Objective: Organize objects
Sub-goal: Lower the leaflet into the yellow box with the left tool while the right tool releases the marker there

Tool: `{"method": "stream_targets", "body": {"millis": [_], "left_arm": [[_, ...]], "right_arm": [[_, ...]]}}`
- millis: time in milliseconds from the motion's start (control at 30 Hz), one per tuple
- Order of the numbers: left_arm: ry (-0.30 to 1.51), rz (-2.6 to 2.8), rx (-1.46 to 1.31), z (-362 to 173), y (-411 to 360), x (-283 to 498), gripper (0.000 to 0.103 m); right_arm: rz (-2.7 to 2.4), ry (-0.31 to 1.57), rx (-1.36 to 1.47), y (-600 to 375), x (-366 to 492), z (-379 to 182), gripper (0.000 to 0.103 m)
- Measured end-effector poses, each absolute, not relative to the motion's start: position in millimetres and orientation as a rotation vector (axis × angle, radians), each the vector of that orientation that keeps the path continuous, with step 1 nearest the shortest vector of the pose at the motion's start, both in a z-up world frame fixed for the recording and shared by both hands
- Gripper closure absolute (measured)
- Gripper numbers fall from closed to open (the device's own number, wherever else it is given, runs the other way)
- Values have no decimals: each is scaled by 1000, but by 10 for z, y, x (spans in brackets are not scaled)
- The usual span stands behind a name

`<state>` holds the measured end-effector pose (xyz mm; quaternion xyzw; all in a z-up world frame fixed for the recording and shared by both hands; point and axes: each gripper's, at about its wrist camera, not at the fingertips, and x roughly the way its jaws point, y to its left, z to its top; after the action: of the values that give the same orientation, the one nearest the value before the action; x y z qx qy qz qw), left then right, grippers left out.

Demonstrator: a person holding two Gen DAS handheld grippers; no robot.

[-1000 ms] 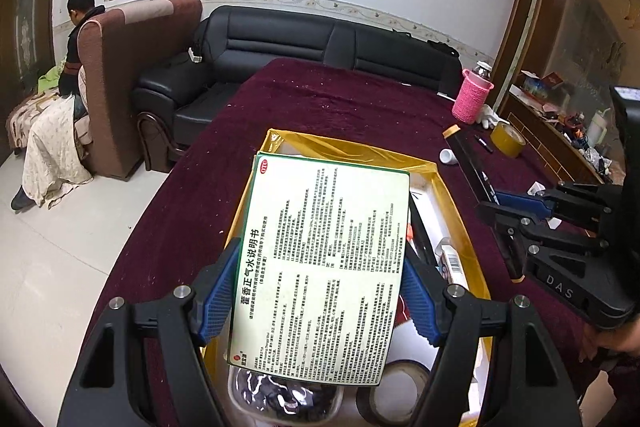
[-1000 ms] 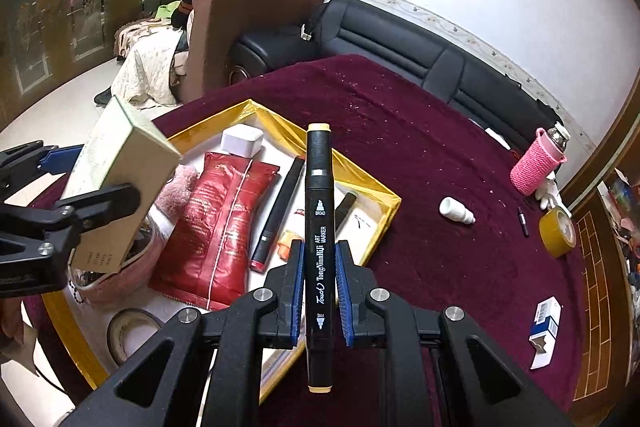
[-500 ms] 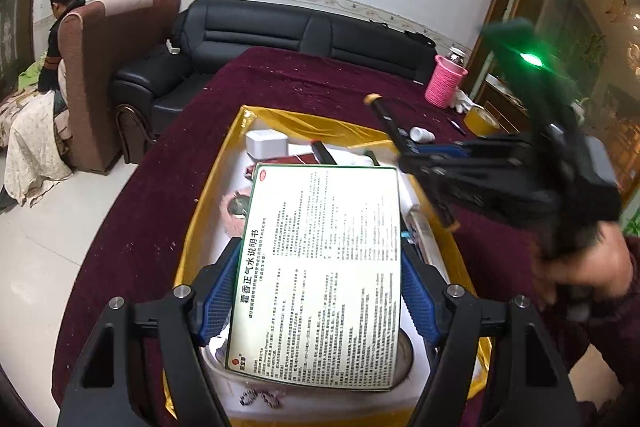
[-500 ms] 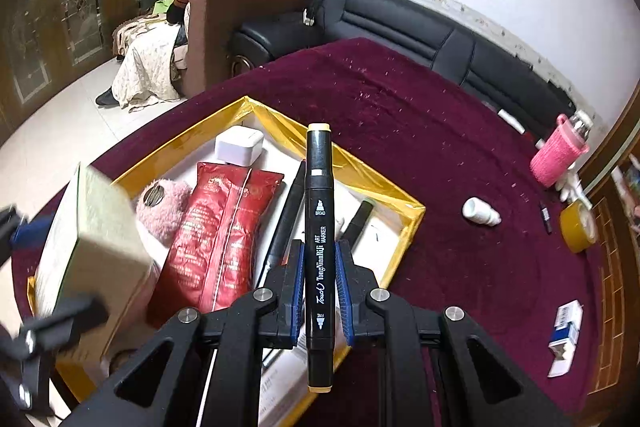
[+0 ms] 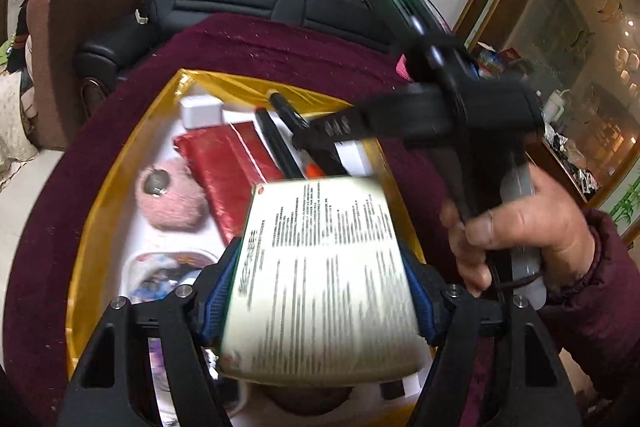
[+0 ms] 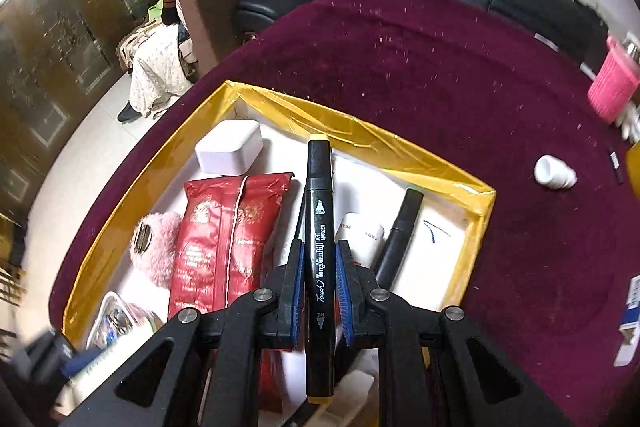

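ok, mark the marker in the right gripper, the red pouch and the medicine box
marker (image 6: 320, 259): right wrist view, mid barrel on the printed label.
red pouch (image 6: 224, 235): right wrist view, middle of its front face.
medicine box (image 5: 324, 279): left wrist view, centre of its printed face.

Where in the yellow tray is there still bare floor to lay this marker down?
The clearest patch is the tray's far right corner, white floor between the lying black marker and the yellow wall. A smaller strip lies behind the held marker, near the white box. The left side, red pouch and pink puff, is crowded.
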<state>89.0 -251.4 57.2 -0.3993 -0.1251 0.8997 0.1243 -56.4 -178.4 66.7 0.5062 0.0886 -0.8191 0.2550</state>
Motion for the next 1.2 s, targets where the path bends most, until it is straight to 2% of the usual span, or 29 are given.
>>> {"method": "stream_targets", "body": {"millis": [300,667,767,833,900,1200], "left_arm": [[-397,2631,-1169,465,-2429,888,31],[-327,2687,-1227,414,-2333,872,28],[-329,2692,-1237,421,-2326,884,25],[-321,2703,-1240,440,-2316,908,23],[-310,2719,-1240,455,-2312,913,22],[-188,2845,-1215,625,-2224,1050,17]], "right_arm": [[-2161,221,1400,-1912,-641,596,86],[-2121,122,1446,-1772,-740,543,84],[-2118,84,1428,-1718,-715,603,76],[-2121,83,1406,-1689,-666,657,65],[-2130,96,1385,-1683,-603,705,60],[-2143,135,1324,-1579,-332,841,53]]}}
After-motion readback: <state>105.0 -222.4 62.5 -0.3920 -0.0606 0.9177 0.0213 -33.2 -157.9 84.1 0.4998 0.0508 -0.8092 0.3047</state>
